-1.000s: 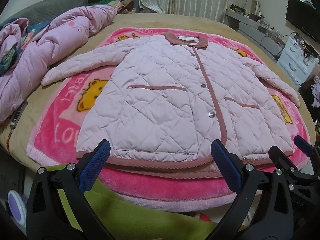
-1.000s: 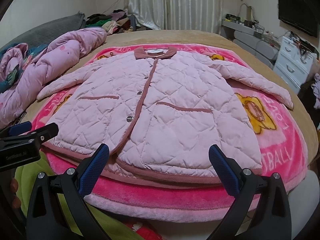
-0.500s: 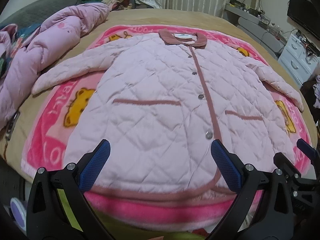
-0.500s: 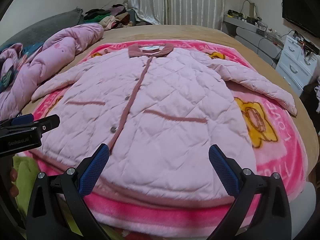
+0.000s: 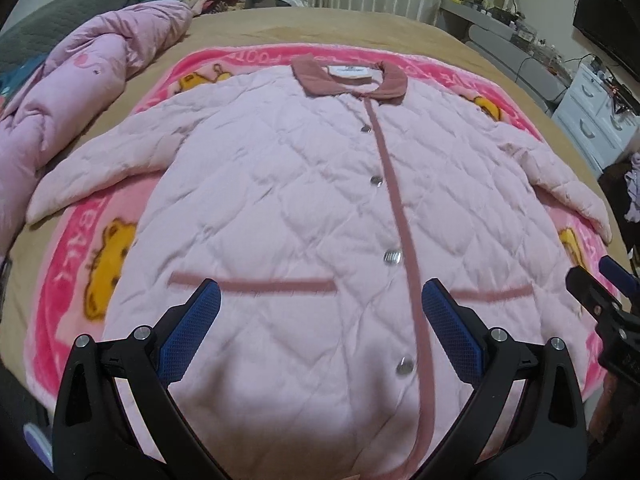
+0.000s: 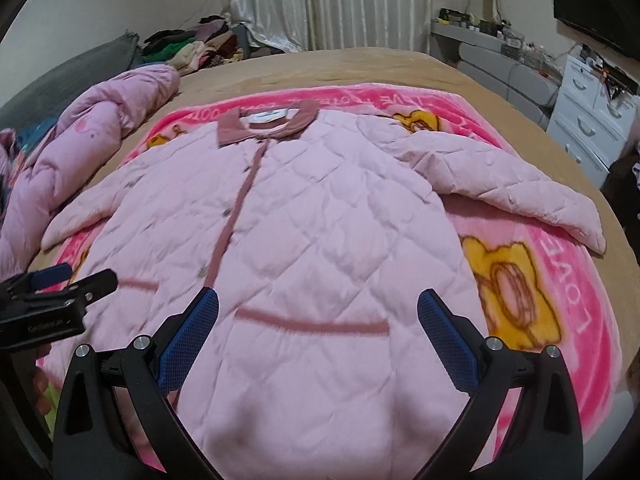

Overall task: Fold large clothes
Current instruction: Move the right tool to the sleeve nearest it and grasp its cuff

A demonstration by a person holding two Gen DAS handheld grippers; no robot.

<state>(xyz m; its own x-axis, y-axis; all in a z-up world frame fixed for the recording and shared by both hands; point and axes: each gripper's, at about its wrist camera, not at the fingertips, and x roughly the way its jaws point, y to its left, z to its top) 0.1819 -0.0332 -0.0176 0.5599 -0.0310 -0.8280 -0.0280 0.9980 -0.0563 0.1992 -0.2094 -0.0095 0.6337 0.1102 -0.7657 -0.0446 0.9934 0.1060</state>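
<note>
A pale pink quilted jacket [image 5: 280, 208] with a dusty-rose collar, front band and snap buttons lies flat, front up, sleeves spread, on a bright pink cartoon blanket [image 5: 72, 280]. It also shows in the right wrist view [image 6: 320, 240]. My left gripper [image 5: 320, 328] is open and empty, above the jacket's lower left half, near its pocket trim. My right gripper [image 6: 318, 330] is open and empty, above the lower right half. Each gripper shows at the edge of the other's view: the right one [image 5: 600, 292], the left one [image 6: 68, 284].
A rumpled pink duvet [image 5: 80, 80] lies along the bed's left side. A pile of clothes [image 6: 188, 46] sits at the far left corner. White drawers [image 6: 592, 120] and a TV [image 5: 604, 36] stand to the right of the bed.
Both grippers have moved forward from beyond the bed's near edge to over the jacket's lower part. The hem has dropped out of sight below them. Both stay open.
</note>
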